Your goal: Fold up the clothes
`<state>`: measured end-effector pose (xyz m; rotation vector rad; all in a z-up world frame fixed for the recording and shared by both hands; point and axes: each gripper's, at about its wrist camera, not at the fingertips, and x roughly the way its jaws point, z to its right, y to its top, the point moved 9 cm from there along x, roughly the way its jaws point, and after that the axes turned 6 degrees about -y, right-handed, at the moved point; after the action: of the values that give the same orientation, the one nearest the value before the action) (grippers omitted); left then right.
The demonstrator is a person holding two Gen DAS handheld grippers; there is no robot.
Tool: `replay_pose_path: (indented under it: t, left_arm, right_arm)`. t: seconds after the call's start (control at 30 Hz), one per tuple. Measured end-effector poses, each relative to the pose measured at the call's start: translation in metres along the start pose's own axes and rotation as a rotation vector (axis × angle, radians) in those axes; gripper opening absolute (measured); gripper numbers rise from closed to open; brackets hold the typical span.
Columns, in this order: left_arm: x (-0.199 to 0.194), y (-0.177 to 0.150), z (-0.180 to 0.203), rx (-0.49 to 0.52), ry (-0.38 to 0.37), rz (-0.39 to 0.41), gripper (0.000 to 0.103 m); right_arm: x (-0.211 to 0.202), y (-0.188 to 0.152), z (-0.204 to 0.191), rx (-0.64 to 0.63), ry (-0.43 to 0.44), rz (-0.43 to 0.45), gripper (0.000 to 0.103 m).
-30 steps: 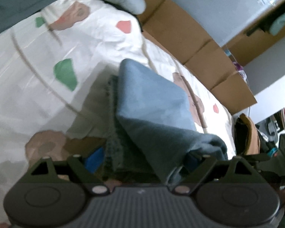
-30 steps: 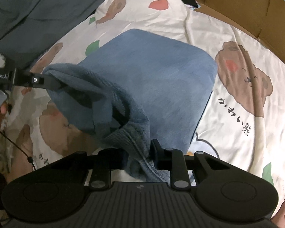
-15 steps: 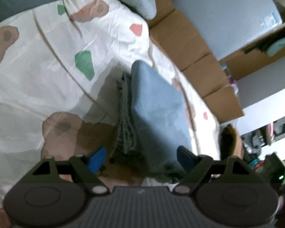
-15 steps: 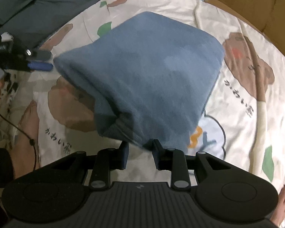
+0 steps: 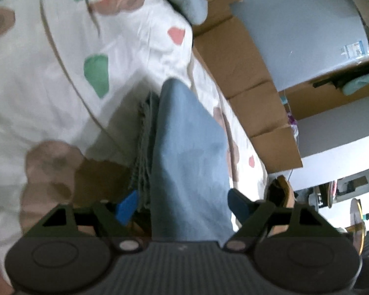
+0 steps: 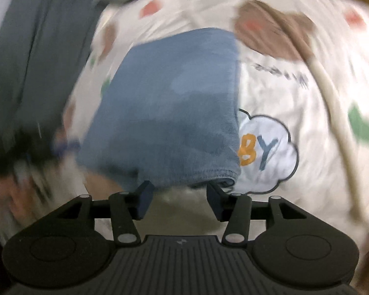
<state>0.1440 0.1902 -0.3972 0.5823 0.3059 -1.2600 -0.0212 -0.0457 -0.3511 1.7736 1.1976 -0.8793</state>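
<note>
Folded blue garment [image 6: 169, 105] lies on cartoon-print bedsheet [image 6: 307, 113], dark grey cloth [image 6: 37, 49] at its 9 o'clock. Right gripper [image 6: 179, 195] spread, released, at garment's 6 o'clock edge. Left gripper [image 5: 182, 206] spread wide, straddling the fabric without pinching.

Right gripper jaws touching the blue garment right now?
Cannot tell. In the right wrist view the right gripper has its jaws spread wide, but the blue garment hem overlaps both tips, and motion blur hides any contact or gap.
</note>
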Motion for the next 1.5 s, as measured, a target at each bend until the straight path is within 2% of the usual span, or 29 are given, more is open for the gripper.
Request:
replay_pose_path:
  t: [0.1,0.2,0.27,0.37,0.43,0.5,0.53,0.6,0.83,0.9,0.93,1.0,1.1,1.23,1.33,1.4,1.43,1.5]
  left_arm:
    - [0.011,-0.009,-0.006,-0.020,-0.004,-0.042,0.067]
    - [0.016,-0.015,-0.012,-0.043,-0.005,-0.074,0.050]
    - [0.017,-0.016,-0.017,-0.045,0.015,-0.081,0.035]
    - [0.015,-0.017,-0.021,-0.044,0.033,-0.081,0.022]
    - [0.013,-0.017,-0.022,-0.041,0.040,-0.080,0.020]
    - [0.013,-0.016,-0.022,-0.036,0.049,-0.081,0.019]
    - [0.013,-0.016,-0.022,-0.035,0.052,-0.082,0.019]
    - [0.013,-0.016,-0.023,-0.033,0.059,-0.086,0.019]
    - [0.015,-0.018,-0.025,-0.024,0.059,-0.098,0.020]
    - [0.014,-0.017,-0.026,-0.031,0.053,-0.096,0.021]
    - [0.014,-0.017,-0.025,-0.031,0.050,-0.095,0.022]
    - [0.013,-0.016,-0.023,-0.024,0.047,-0.094,0.023]
    - [0.010,-0.015,-0.020,-0.009,0.046,-0.090,0.025]
    - [0.007,-0.015,-0.019,0.000,0.048,-0.081,0.027]
    - [0.009,-0.016,-0.019,0.008,0.053,-0.088,0.027]
    - [0.010,-0.017,-0.019,0.016,0.056,-0.090,0.027]
    - [0.010,-0.016,-0.019,0.017,0.058,-0.089,0.027]
    - [0.010,-0.015,-0.020,0.019,0.063,-0.086,0.027]
  right_arm:
    - [0.010,0.002,0.013,0.191,0.065,0.005,0.065]
    - [0.023,-0.003,0.023,0.316,0.091,0.009,0.066]
    - [0.033,-0.007,0.030,0.387,0.100,0.008,0.067]
    - [0.045,-0.011,0.035,0.479,0.139,0.006,0.067]
    - [0.054,-0.013,0.038,0.532,0.164,0.015,0.066]
    - [0.061,-0.016,0.039,0.571,0.196,0.018,0.046]
    - [0.066,-0.018,0.039,0.585,0.213,0.006,0.019]
    - [0.071,-0.026,0.039,0.594,0.219,-0.013,0.012]
    - [0.073,-0.039,0.044,0.624,0.246,-0.022,0.013]
    - [0.066,-0.036,0.048,0.632,0.254,-0.030,0.019]
    - [0.062,-0.034,0.052,0.637,0.248,-0.027,0.029]
    - [0.052,-0.029,0.063,0.652,0.235,0.003,0.037]
    - [0.044,-0.022,0.081,0.715,0.241,0.031,0.037]
    - [0.050,-0.023,0.093,0.767,0.220,0.019,0.036]
    - [0.060,-0.029,0.099,0.832,0.225,0.002,0.022]
    - [0.061,-0.030,0.099,0.824,0.216,0.000,0.015]
    - [0.061,-0.031,0.097,0.810,0.211,-0.003,0.005]
    - [0.057,-0.035,0.095,0.802,0.205,-0.005,0.004]
